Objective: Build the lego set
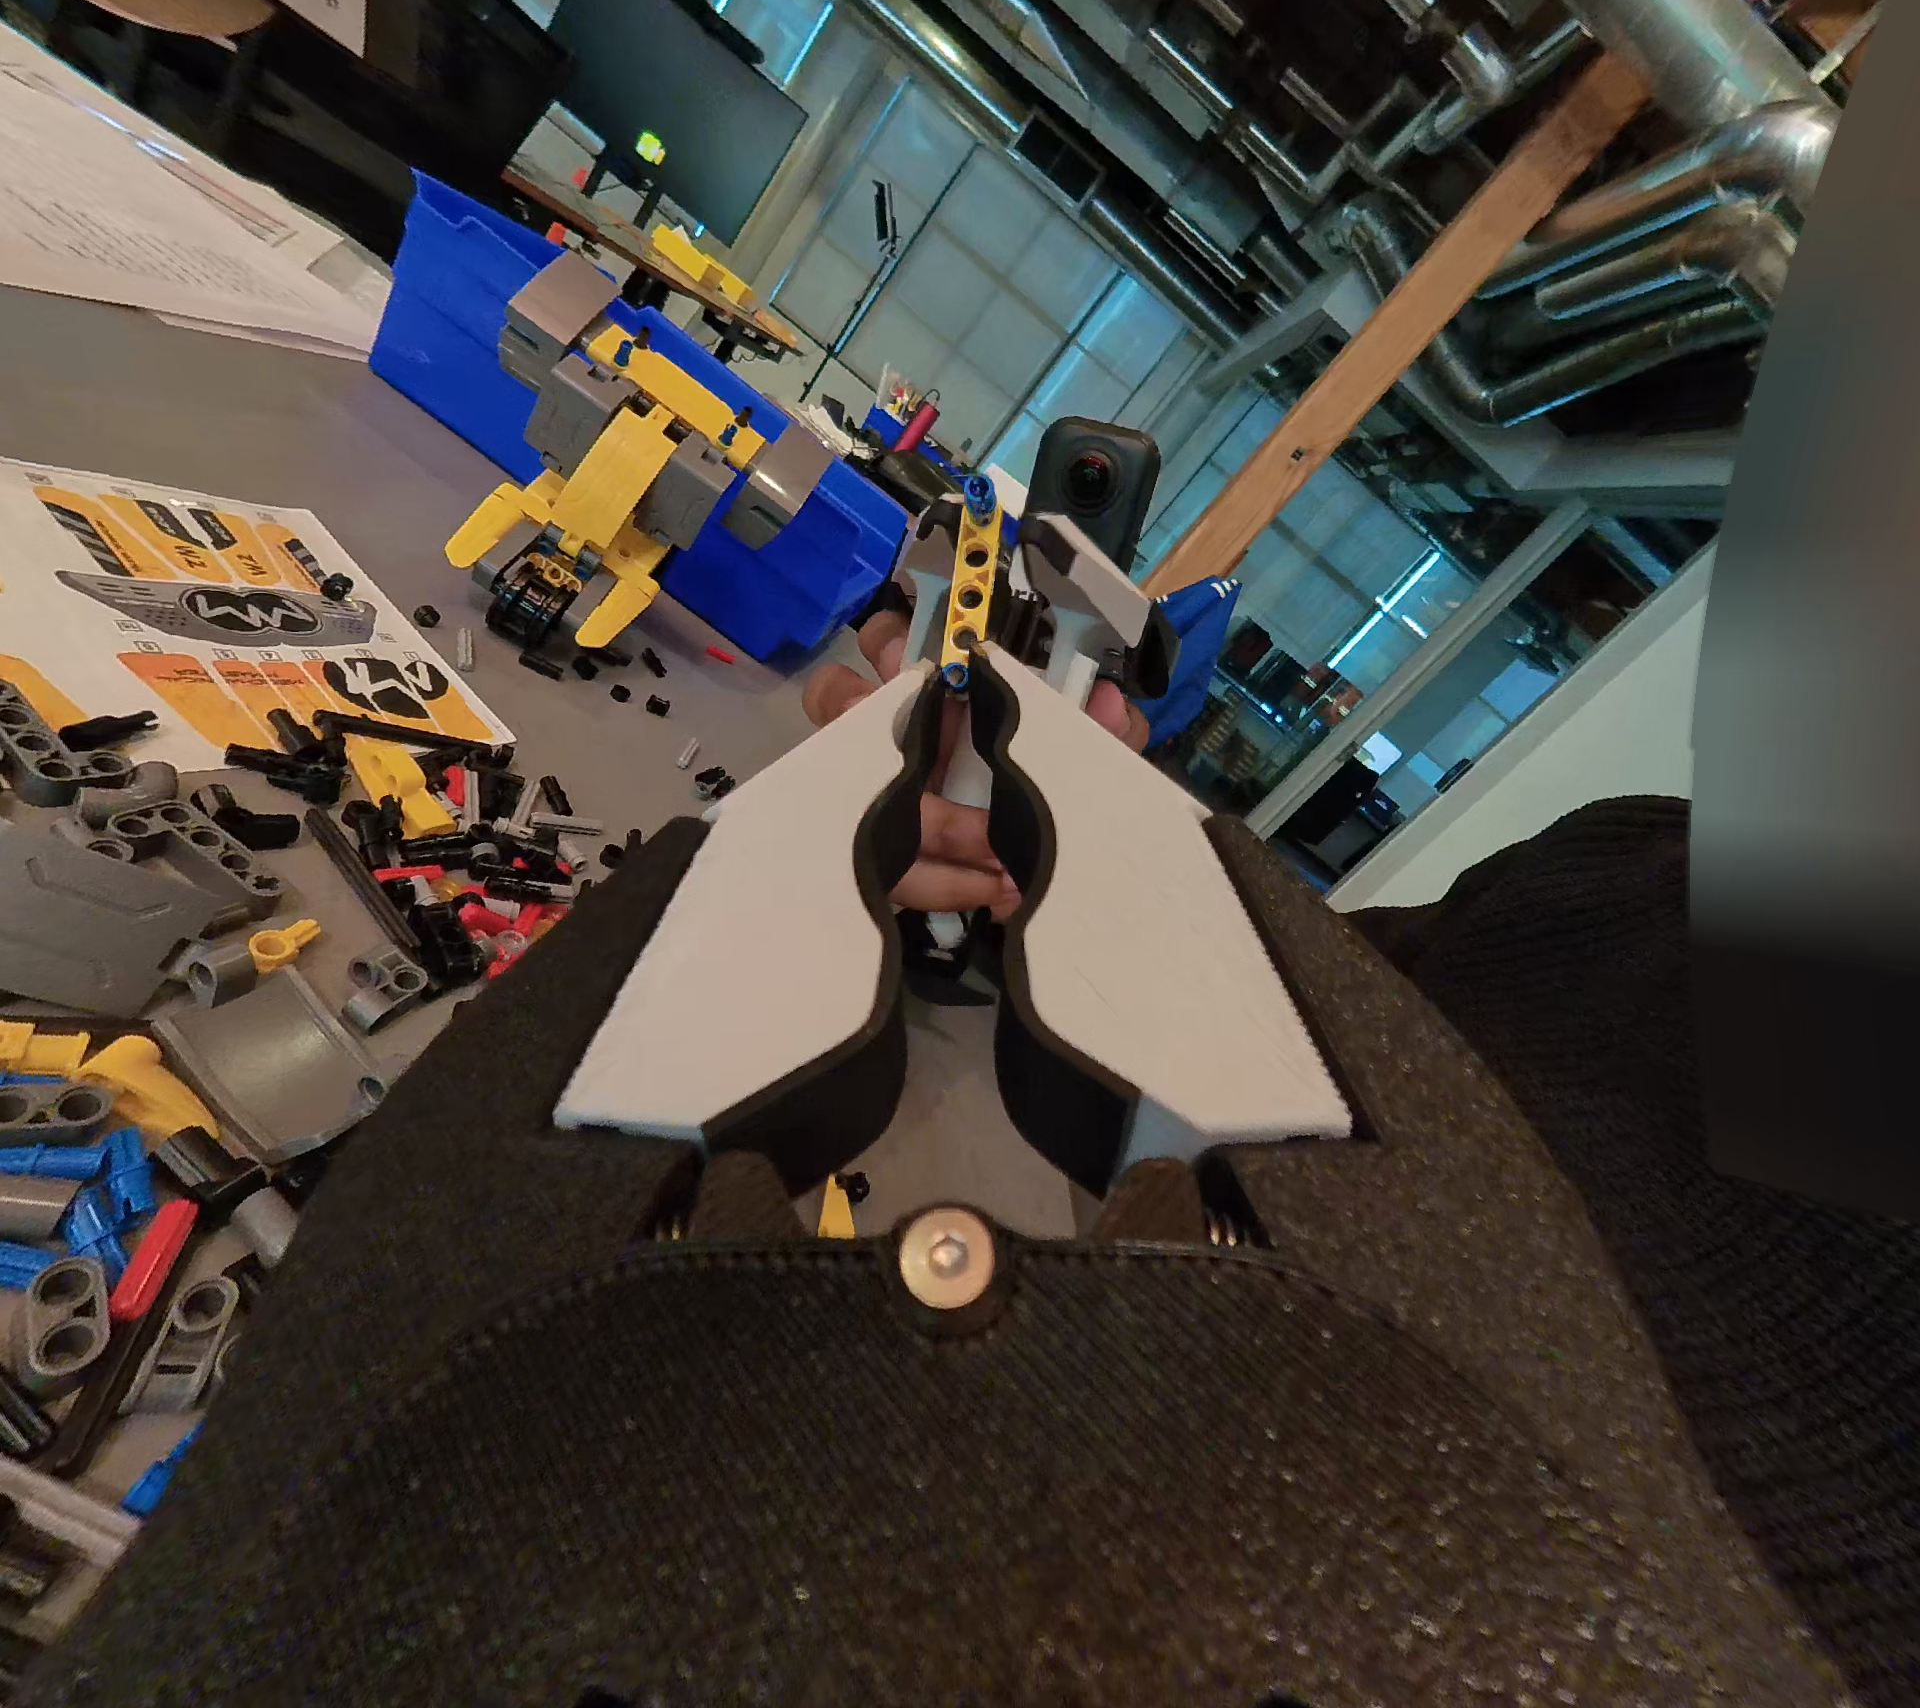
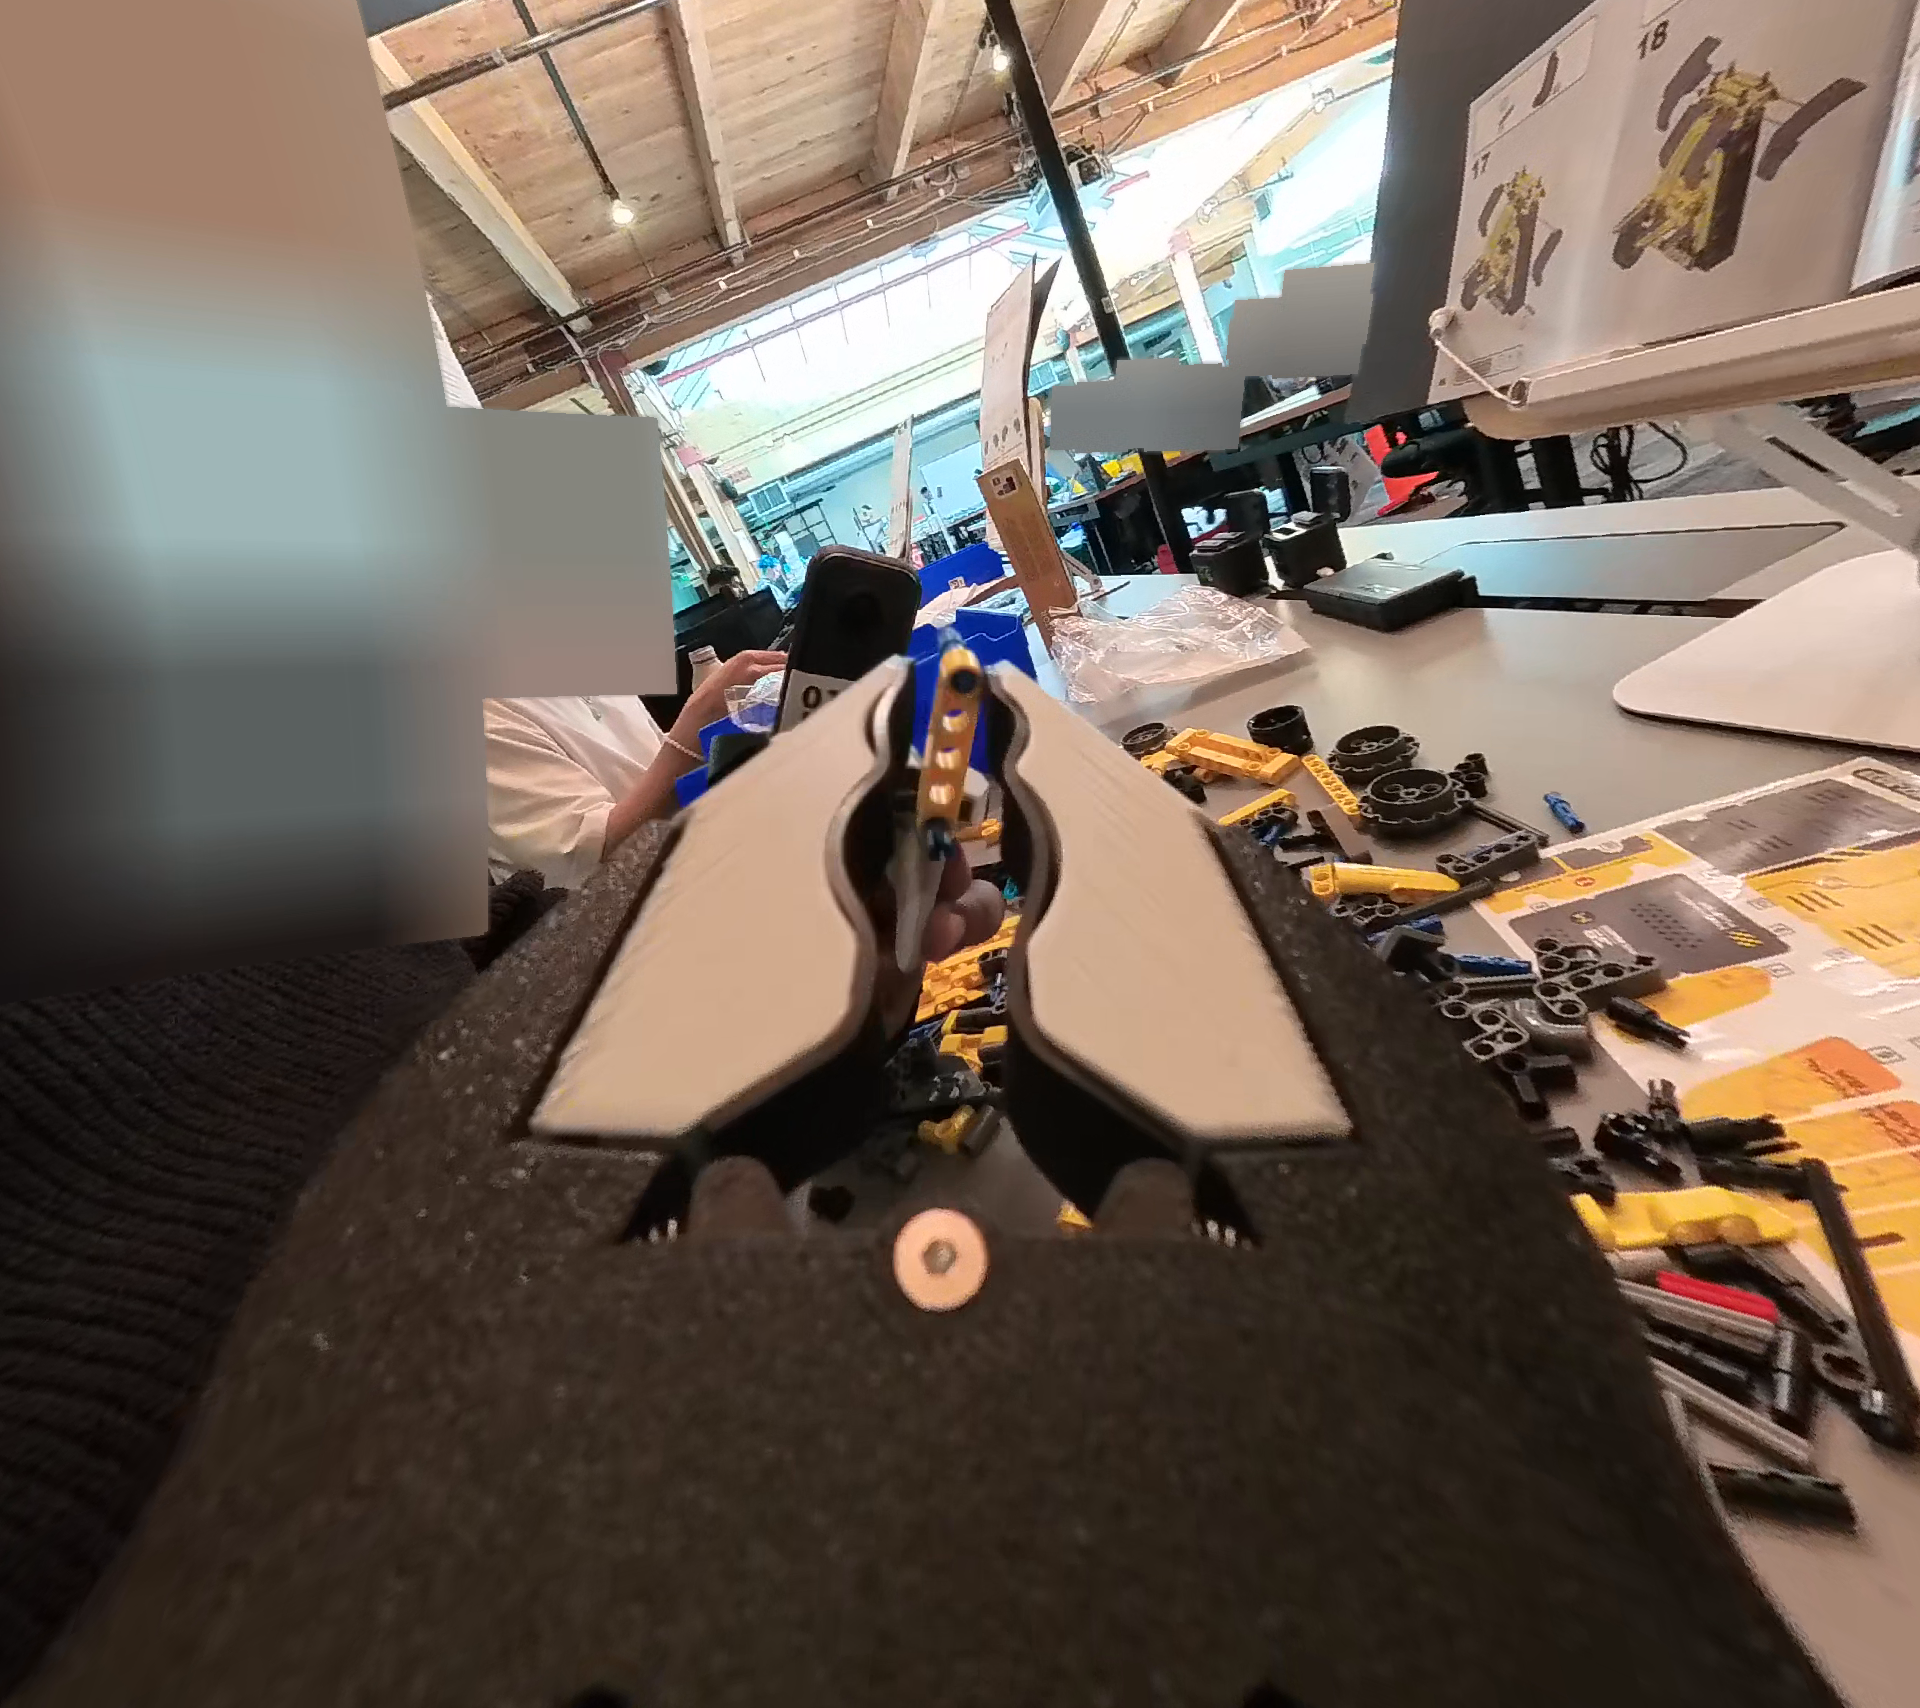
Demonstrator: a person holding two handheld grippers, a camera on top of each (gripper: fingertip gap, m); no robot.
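Observation:
A short yellow beam (image 1: 971, 588) with a blue pin at each end is held up in the air between both grippers. My left gripper (image 1: 956, 679) is shut on its lower end, at the blue pin. My right gripper (image 2: 951, 671) is shut around the same beam (image 2: 948, 749), which lies along the gap between its fingers. In the left wrist view the right gripper (image 1: 987, 578) faces me just beyond the beam. A partly built yellow and grey model (image 1: 613, 474) stands on the grey table (image 1: 208, 401). Loose parts (image 1: 312, 879) lie in a heap at the left.
A blue bin (image 1: 457, 318) stands behind the model. A sticker sheet (image 1: 239, 598) lies by the heap and also shows in the right wrist view (image 2: 1662, 920). Black wheels (image 2: 1403, 791), a plastic bag (image 2: 1174, 640), an open instruction booklet (image 2: 1662, 131) on a stand and a monitor foot (image 2: 1787, 650) are at the right. The grippers are tip to tip, or close to it. From either gripper's tips it is about 35 centimetres to the monitor foot (image 2: 1787, 650).

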